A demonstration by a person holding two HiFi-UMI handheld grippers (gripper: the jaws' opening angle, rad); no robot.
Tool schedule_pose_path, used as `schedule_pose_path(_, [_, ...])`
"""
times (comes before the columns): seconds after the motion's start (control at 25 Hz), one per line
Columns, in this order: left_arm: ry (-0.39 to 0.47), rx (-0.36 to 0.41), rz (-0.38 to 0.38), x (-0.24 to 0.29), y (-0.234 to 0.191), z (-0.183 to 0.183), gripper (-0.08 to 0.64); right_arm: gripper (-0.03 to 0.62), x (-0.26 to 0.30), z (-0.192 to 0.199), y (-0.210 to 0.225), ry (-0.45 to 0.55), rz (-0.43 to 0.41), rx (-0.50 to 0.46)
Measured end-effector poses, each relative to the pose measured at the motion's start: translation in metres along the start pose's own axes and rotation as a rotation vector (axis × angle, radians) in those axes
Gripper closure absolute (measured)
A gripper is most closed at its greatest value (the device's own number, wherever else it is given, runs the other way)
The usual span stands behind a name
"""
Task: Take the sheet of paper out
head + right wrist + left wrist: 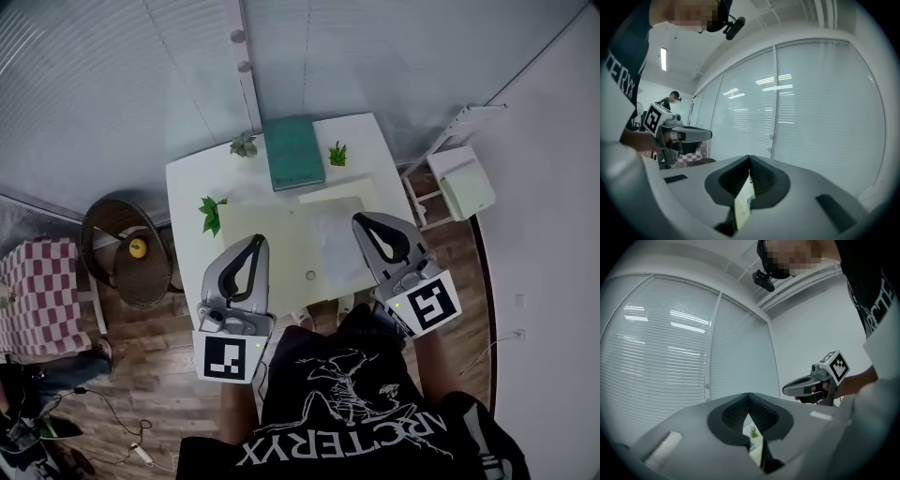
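A white table (pixel 192 187) carries a pale green mat (pixel 272 239) with a lighter, translucent sheet (pixel 336 242) lying on its right half. A cream sheet (pixel 339 194) pokes out beyond the mat, and a teal folder (pixel 292 152) lies at the far edge. My left gripper (pixel 255 240) hovers over the mat's near left part, jaws together, nothing in them. My right gripper (pixel 364 221) hovers at the translucent sheet's right edge, also shut and empty. Each gripper view looks level across the room, jaws meeting: left gripper (pixel 748 394), right gripper (pixel 750 157).
Small potted plants (pixel 213 212) (pixel 244 144) (pixel 337 154) stand on the table. A wicker chair (pixel 127 248) holding a yellow object is at the left, a checked cloth (pixel 37 281) beyond it. A white stool (pixel 466 180) stands at the right. Blinds cover the windows.
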State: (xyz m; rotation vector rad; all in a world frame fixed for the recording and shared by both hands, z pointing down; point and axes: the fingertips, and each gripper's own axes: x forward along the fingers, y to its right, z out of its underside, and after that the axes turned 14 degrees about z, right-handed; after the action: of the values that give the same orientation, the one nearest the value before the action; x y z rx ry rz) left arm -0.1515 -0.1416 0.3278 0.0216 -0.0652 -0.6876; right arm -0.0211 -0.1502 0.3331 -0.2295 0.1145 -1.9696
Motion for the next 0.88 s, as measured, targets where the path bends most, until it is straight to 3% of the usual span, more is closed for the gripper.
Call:
schedule_pose_path(0.2, [-0.007,0.005,-0.045,0.004,-0.001,0.004,0.548,0.580,0.015,0.022,-0.004,-0.051,-0.078,-0.007])
schedule_pose_path(0.4, [-0.036,0.011,-0.084,0.014,0.000,0.005,0.548,0.580,0.033,0.071,-0.008,-0.167,-0.205,-0.014])
schedule_pose_path(0.6, [-0.064,0.021,-0.123,0.026,0.006,0.005,0.548,0.576,0.038,0.151,-0.017,-0.330,-0.327,-0.225])
schedule_pose_path(0.64, [-0.069,0.020,-0.131,0.027,0.008,0.006,0.548,0.535,0.039,0.173,-0.021,-0.371,-0.357,-0.270])
schedule_pose_path(0.72, [-0.088,0.027,-0.141,0.029,0.012,0.006,0.548,0.358,0.037,0.224,-0.034,-0.464,-0.431,-0.332])
schedule_pose_path(0.88, [-0.108,0.051,-0.164,0.032,0.022,0.002,0.548,0.304,0.035,0.328,-0.050,-0.648,-0.521,-0.391])
